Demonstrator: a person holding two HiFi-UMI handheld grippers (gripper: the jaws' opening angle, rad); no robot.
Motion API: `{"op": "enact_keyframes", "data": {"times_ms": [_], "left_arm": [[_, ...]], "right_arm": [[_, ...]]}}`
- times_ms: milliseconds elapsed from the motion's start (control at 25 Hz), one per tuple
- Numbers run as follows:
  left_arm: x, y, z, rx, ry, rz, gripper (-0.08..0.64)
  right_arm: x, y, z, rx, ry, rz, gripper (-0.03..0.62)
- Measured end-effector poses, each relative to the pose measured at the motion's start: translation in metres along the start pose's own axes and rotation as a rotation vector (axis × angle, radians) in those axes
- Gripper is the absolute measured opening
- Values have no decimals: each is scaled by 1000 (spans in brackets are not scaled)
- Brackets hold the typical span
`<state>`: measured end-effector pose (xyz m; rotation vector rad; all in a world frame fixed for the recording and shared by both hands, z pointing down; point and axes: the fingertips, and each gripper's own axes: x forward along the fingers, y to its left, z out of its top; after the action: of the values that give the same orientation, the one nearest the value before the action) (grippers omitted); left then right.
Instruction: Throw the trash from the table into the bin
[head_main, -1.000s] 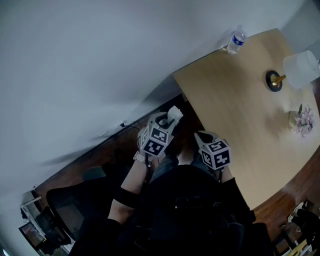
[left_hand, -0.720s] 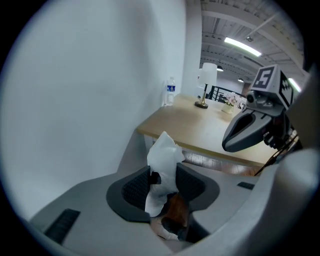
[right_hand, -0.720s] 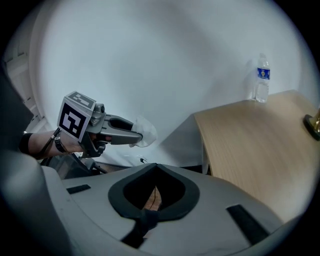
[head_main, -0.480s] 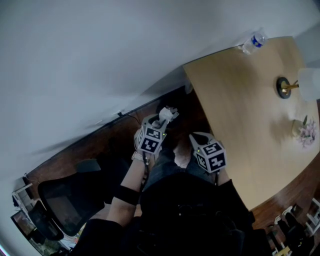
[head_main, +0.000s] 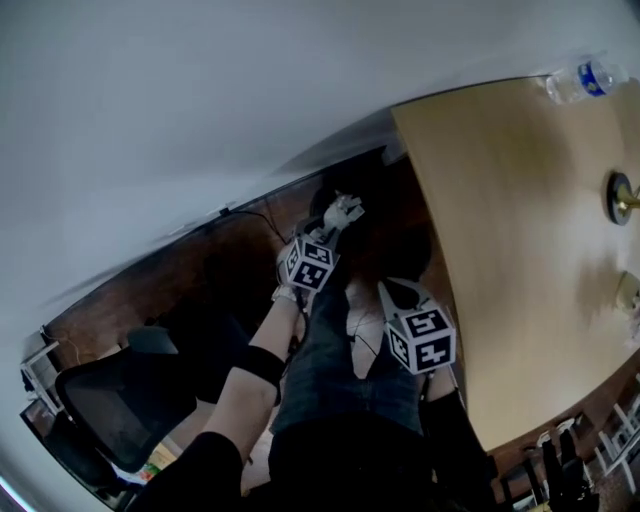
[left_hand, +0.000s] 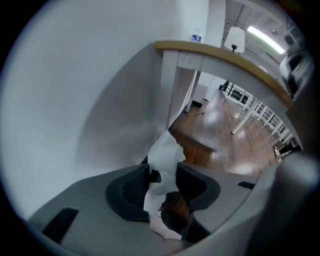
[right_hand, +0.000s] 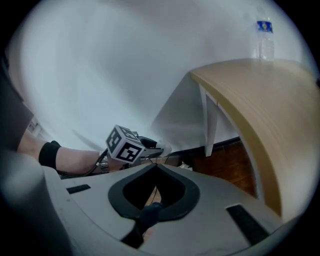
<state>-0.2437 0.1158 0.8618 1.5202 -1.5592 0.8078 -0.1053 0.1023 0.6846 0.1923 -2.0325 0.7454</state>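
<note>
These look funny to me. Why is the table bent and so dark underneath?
Right gripper view: the wide lens bows the table and blackens the corners. Head view: shadow under it. Left gripper view: paper sharp, floor behind smeared.

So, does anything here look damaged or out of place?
Only the white paper in the left gripper: it is torn and crumpled, with ragged edges. It looks like the trash itself, so nothing else stands out.

Bottle (head_main: 578, 80) on table (head_main: 520, 250) far corner — chair (head_main: 105, 405) well left of table
</note>
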Motion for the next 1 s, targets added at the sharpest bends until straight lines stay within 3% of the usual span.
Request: {"op": "enact_keyframes", "data": {"times_ms": [280,600,680,760,1000], "left_arm": [[103,18,-44,2,64,-25,170],[150,26,-63,-18,97,-31,178],[155,26,-66,-52,115,-50,217],[157,26,-64,-85,113,-57,364],[139,34,-47,-80,54,-33,374]], "right_arm": [[60,-19,-33,60,39,27,8],[84,-34,-60,84,68,25,8],[84,-36,-62,94,64,21,8],[84,-37,-62,95,61,17,8],[83,-30,-53,82,41,11,8]]}}
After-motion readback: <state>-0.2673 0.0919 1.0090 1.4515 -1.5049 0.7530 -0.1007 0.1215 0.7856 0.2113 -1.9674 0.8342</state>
